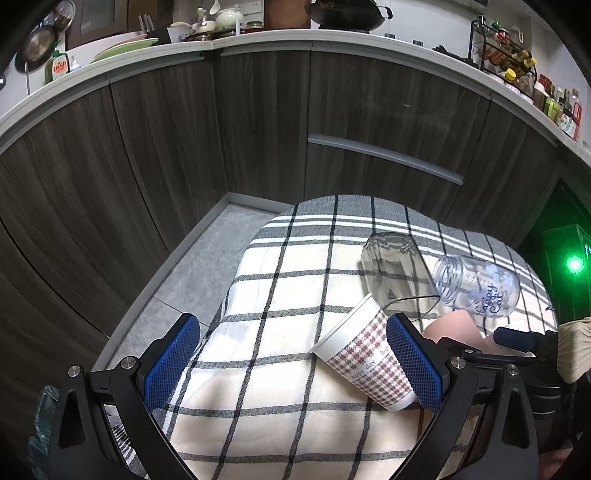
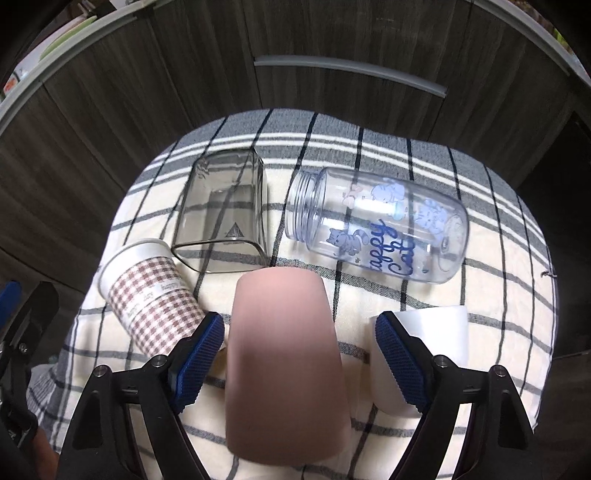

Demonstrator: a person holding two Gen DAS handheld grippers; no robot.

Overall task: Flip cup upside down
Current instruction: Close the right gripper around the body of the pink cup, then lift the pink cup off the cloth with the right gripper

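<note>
Several cups lie on their sides on a checked cloth (image 2: pixel 498 295). A pink cup (image 2: pixel 280 369) lies between the fingers of my right gripper (image 2: pixel 299 358), which is open, with gaps on both sides. A red-checked paper cup (image 2: pixel 151 295) lies left of it; in the left wrist view the paper cup (image 1: pixel 365 354) rests against the right finger of my open left gripper (image 1: pixel 291 362). A square clear glass (image 2: pixel 225 214), a clear printed jar (image 2: pixel 380 229) and a white cup (image 2: pixel 428 332) lie around them.
The cloth (image 1: pixel 258 332) covers a small round table in front of dark wooden kitchen cabinets (image 1: pixel 184 129). Grey tiled floor (image 1: pixel 192 266) lies to the left. The counter above holds dishes, a wok (image 1: pixel 347 14) and a spice rack (image 1: pixel 506 51).
</note>
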